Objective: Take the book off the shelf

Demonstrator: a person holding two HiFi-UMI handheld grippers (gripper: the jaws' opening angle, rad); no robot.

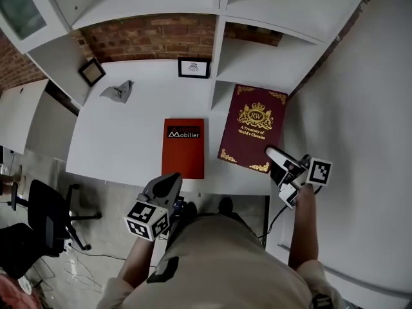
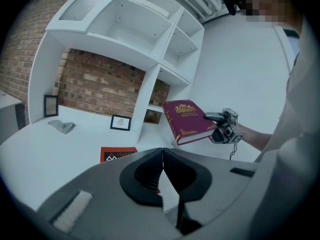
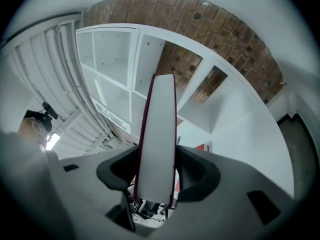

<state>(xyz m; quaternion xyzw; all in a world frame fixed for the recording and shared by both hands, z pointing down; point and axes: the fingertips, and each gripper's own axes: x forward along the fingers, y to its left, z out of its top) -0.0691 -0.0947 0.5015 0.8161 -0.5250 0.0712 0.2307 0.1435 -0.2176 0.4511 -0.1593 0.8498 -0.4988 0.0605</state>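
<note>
Snugly — book (image 1: 253,129) inside right claw (image 1: 275,156)

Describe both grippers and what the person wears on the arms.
The left gripper and right gripper are grey shells with dark, curved fingers. Each carries a white cube with black square markers. A dark cable hangs from the right one. The person wears a light short-sleeved shirt.
</note>
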